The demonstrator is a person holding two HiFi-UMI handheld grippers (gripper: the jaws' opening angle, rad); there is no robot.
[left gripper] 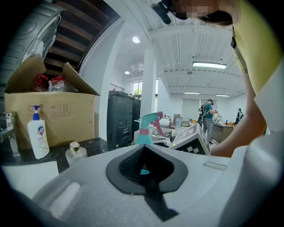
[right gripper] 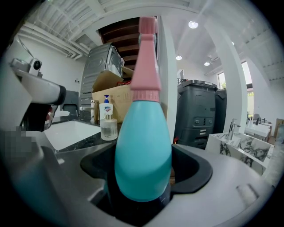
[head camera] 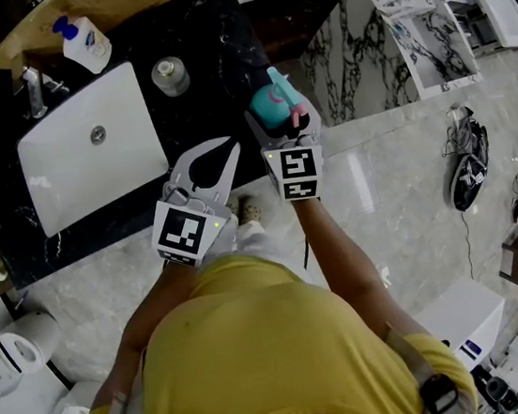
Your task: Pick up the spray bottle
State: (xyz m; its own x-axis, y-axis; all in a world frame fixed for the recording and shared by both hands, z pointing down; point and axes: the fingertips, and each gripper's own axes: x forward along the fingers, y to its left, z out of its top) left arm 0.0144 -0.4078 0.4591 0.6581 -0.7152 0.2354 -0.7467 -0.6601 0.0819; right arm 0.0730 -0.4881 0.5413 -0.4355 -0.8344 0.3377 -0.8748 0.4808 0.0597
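Observation:
The spray bottle [head camera: 273, 106] is teal with a pink trigger head. It stands upright between the jaws of my right gripper [head camera: 284, 124], which is shut on its body at the right edge of the black counter [head camera: 220, 55]. In the right gripper view the spray bottle [right gripper: 144, 146] fills the middle, held low in my right gripper [right gripper: 143, 188]; its base is hidden. My left gripper [head camera: 224, 156] sits just left of it, shut and holding nothing. From my left gripper [left gripper: 148, 175], the spray bottle [left gripper: 146, 127] shows beyond the jaws.
A white sink basin [head camera: 90, 143] with a faucet [head camera: 32, 89] is set in the counter, with a soap pump bottle [head camera: 86, 42] and a small glass jar [head camera: 170, 76] behind it. A marble block [head camera: 361, 46] stands to the right, a toilet [head camera: 14, 357] at lower left, and shoes [head camera: 466, 160] on the floor.

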